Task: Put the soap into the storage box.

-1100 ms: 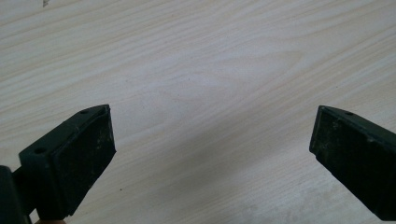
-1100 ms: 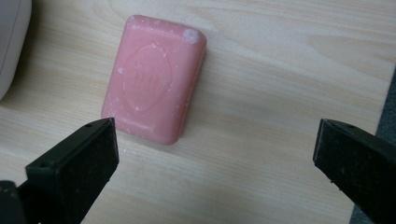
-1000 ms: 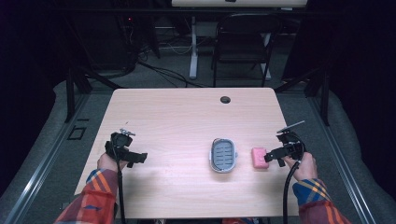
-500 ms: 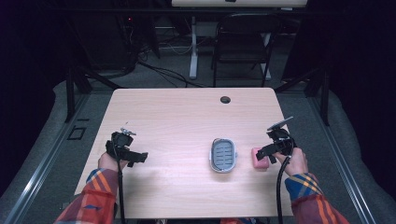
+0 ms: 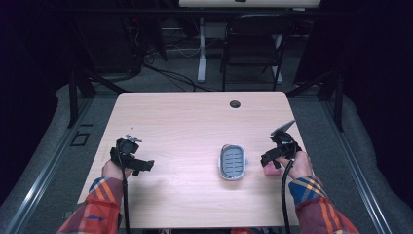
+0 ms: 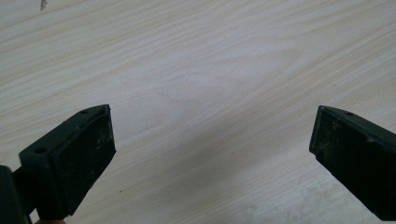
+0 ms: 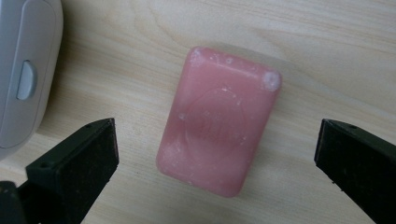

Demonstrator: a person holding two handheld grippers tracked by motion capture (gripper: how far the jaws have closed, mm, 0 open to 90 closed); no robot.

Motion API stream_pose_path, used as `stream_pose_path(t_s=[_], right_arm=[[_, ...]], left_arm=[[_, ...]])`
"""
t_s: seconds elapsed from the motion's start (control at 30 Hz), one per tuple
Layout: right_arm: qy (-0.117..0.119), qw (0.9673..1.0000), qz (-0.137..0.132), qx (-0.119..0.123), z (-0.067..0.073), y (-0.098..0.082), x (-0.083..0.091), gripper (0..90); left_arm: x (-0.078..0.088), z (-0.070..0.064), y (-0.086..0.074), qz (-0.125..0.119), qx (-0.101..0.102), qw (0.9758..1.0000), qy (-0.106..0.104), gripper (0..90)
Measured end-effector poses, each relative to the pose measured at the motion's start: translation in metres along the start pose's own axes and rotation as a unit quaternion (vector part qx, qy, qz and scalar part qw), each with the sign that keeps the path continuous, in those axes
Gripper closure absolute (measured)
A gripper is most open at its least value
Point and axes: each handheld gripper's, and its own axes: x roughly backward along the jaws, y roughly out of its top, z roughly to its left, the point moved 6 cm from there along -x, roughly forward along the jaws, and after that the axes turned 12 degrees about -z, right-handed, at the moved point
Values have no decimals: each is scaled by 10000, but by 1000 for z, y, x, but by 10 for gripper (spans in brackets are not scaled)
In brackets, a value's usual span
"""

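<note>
Soap (image 7: 218, 121) untouched, flat on table | right gripper (image 7: 217, 154) jaws wide, straddling

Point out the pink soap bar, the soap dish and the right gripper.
pink soap bar (image 7: 219, 121): right gripper view, middle of its top face.
soap dish (image 5: 233, 162): high view, its slatted centre.
right gripper (image 7: 217, 154): right gripper view, midway between its open jaws.

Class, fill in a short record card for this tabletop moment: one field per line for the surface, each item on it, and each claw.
Surface: light wooden table
Pink soap bar: lies flat on the table, between the right claw's open jaws, untouched
Soap dish: grey, beside the soap bar, apart from it
Right claw: open, poised over the soap bar
Left claw: open, over bare wood
Cable hole: near the far edge
</note>
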Motion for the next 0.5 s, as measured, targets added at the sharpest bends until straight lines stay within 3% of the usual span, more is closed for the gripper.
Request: stream_pose_path(t_s=[0.07, 0.13, 0.17, 0.3, 0.5], right_arm=[[-54, 9999, 124, 50, 0, 0, -1, 8], [-196, 9998, -46, -34, -1, 2, -4, 111], [-242, 9997, 74, 36, -2, 2, -2, 132], [-160, 9998, 1, -101, 0, 1, -11, 142], [-151, 9997, 211, -42, -3, -1, -14, 186]], left_arm=[[0, 0, -1, -4, -5, 10000, -2, 2], [0, 0, -1, -7, 17, 10000, -3, 2], [0, 0, -1, -3, -4, 10000, -7, 2], [0, -1, -1, -1, -20, 10000, -46, 2], [1, -1, -1, -11, -36, 10000, -9, 4]])
